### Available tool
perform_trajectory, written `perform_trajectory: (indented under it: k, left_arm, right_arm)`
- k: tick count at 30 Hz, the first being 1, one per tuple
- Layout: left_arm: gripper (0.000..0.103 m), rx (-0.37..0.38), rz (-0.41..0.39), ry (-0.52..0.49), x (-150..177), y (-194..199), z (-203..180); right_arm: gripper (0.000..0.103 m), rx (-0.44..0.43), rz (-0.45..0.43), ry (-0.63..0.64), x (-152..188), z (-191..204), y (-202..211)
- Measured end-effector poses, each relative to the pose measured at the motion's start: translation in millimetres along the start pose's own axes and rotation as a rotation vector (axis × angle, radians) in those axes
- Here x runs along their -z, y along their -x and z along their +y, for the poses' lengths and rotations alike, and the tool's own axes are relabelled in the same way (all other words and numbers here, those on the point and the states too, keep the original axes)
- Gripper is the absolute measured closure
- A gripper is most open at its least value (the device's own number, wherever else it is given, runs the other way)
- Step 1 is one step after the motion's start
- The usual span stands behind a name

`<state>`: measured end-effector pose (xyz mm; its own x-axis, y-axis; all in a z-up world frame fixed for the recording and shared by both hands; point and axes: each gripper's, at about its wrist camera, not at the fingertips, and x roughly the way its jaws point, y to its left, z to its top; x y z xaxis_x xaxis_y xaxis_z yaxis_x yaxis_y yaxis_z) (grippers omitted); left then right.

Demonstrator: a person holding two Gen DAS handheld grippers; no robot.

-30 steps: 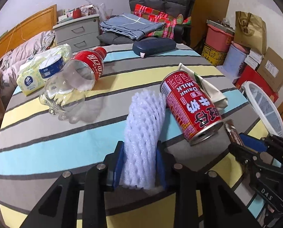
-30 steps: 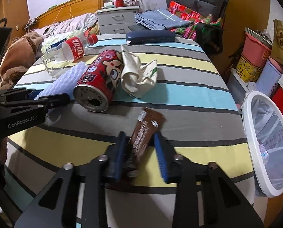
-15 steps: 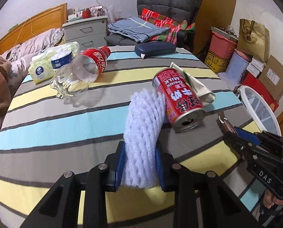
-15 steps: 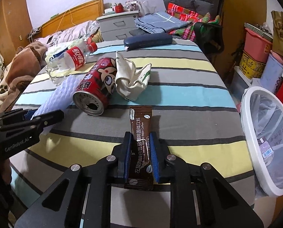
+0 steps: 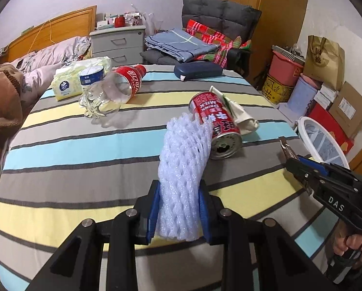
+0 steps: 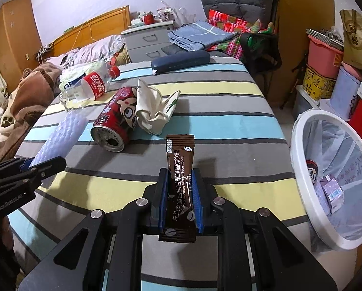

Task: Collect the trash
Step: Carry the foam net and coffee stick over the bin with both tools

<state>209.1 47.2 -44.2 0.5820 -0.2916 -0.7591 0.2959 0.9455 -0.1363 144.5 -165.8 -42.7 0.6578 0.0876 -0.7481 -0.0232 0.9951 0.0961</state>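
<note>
My left gripper (image 5: 178, 201) is shut on a white foam net sleeve (image 5: 183, 167), lifted off the striped table (image 5: 71, 150). My right gripper (image 6: 179, 191) is shut on a brown coffee sachet (image 6: 181, 167), held above the table's near edge. In the left wrist view the right gripper (image 5: 300, 167) shows at the right with the sachet tip (image 5: 286, 149). In the right wrist view the left gripper (image 6: 33, 169) shows at the left with the foam sleeve (image 6: 62, 138). A white trash bin (image 6: 302, 169) with a liner stands beside the table at the right.
A red milk can (image 5: 217, 126) lies on its side by a crumpled cloth (image 6: 156, 109). An empty cola bottle (image 5: 113, 89), a tissue pack (image 5: 67, 84) and a dark blue case (image 5: 198, 70) lie farther back. Boxes and bags (image 5: 326, 77) crowd the right wall.
Both grippers have lifted their items and drawn back from the can. The right gripper closed fully on the sachet, which now stands straight between its jaws.
</note>
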Motion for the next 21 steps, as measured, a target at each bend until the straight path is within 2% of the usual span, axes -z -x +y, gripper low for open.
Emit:
perform_trajectory:
  k: [10,21]
  left_arm:
    - [0.073,0.031,-0.062,-0.019,-4.1,28.3,-37.5]
    - [0.073,0.080,-0.077,-0.073,-11.7,29.3,-99.8]
  right_arm:
    - [0.084,-0.002,-0.045,-0.022,-1.2,-20.8,23.3]
    - [0.084,0.031,-0.094,-0.058,-2.2,-61.1,47.2]
